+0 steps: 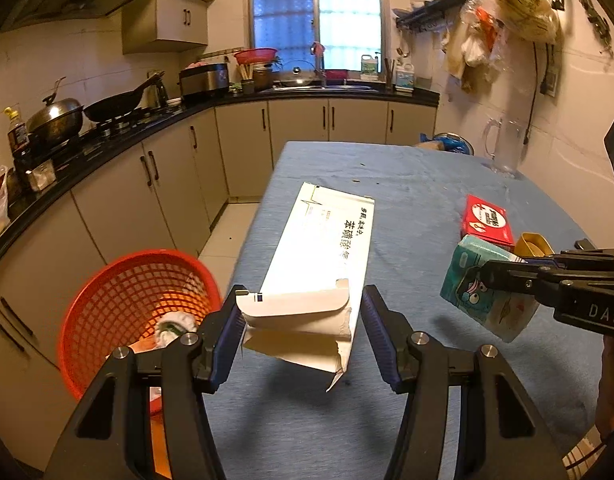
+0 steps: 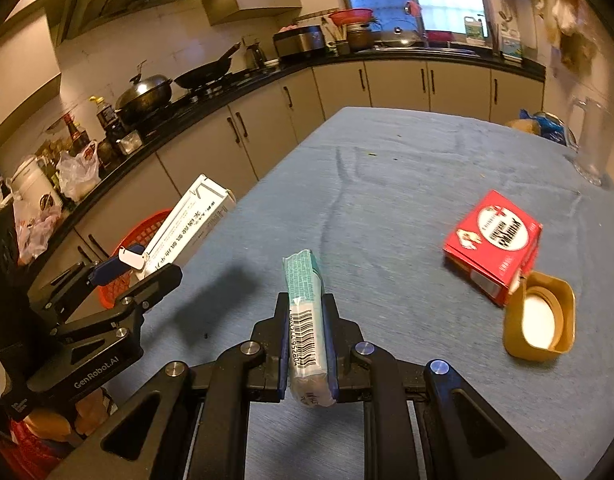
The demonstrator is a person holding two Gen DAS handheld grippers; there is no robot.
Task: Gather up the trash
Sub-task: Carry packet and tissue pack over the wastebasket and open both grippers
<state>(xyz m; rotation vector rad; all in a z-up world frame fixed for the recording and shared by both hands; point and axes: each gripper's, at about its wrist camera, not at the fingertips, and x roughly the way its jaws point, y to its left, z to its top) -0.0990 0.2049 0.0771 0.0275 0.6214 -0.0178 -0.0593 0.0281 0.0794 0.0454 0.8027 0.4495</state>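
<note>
Right gripper [image 2: 307, 344]: its jaws are squeezed tight on the tissue pack [image 2: 307, 320]. The pack stands on its thin side between them, with the bar code facing up. It is held up in the air, near the worktop's near edge.
Tissue pack, from the left camera: it is teal with a cartoon face, and it hangs tilted in the black jaws.
Left gripper [image 1: 303, 324]: its jaws are wide apart. The white box [image 1: 323, 256] is between them. Its torn flap end touches the left blue pad. There is a gap at the right pad. I cannot tell if the box is really held.
White box: it is long and flat with dark letters on it. It points away, up above the worktop's left edge. Its shadow falls on the cloth below.
Red basket [image 1: 135, 308]: it sits on the floor, just beside the worktop's left edge. Some crumpled white stuff is inside.
Worktop [image 2: 387, 200]: a blue cloth covers it.
Gold lid [image 2: 541, 320]: it lies open side up by the right edge, white inside. It touches the red box.
Red box [image 2: 495, 240]: it lies flat near the right edge, a bit farther back.
Glass jug [image 1: 505, 148]: it stands upright at the far right corner.
</note>
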